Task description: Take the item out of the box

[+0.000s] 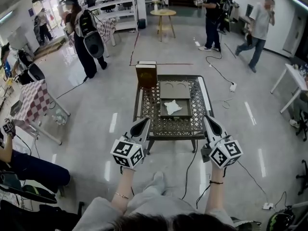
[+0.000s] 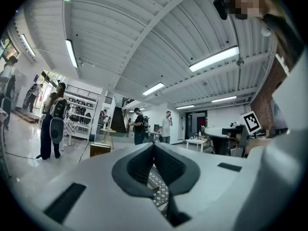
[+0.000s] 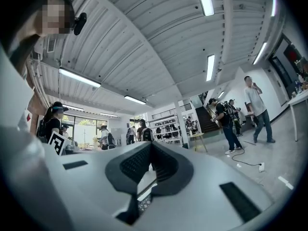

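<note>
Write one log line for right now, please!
left gripper: shut, empty | right gripper: shut, empty | white item: inside open box on table | task: item not yet out

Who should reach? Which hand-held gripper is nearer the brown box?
Left. The left hand-held gripper is at the table's near edge, in line with the brown box; the right hand-held gripper is at the near right corner.

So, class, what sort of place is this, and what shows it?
Probably an indoor lab or workshop hall: shelves, a person wearing a backpack rig, and an extension lead trailing over a polished floor.
</note>
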Motion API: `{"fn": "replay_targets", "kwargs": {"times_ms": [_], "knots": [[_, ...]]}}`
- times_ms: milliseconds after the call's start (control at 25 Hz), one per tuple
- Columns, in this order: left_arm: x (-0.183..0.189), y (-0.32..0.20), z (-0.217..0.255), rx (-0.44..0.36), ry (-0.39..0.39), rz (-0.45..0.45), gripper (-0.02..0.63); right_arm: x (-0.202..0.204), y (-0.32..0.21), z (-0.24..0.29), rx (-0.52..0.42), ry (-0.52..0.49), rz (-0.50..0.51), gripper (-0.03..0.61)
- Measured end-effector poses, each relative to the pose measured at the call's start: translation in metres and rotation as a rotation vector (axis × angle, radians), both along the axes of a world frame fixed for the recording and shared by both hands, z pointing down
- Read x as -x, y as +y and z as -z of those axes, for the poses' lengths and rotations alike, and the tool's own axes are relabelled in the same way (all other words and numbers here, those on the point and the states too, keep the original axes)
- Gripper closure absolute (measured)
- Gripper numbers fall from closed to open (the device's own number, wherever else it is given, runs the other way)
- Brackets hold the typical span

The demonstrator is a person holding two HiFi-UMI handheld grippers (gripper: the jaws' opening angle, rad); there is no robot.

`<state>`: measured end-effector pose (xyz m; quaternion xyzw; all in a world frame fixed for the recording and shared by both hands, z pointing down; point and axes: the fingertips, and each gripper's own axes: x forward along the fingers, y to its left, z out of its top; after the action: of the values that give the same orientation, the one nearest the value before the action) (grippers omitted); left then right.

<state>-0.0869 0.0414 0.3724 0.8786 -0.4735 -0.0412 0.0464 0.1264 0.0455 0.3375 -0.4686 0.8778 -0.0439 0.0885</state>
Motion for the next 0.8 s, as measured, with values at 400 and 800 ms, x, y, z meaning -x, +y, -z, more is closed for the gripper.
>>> {"fn": "replay_targets", "kwargs": {"times_ms": [400, 800], "knots": [[0.014, -0.079, -0.002, -0.005, 0.016, -0.033, 0.596, 0.010, -0.067, -0.001, -0.002, 0.001, -0.043, 0.558], [0.022, -0.125, -0.006, 0.005, 0.007, -0.068, 0.597, 0.021, -0.107, -0.003, 0.001, -0.002, -0.065, 0.558]]}}
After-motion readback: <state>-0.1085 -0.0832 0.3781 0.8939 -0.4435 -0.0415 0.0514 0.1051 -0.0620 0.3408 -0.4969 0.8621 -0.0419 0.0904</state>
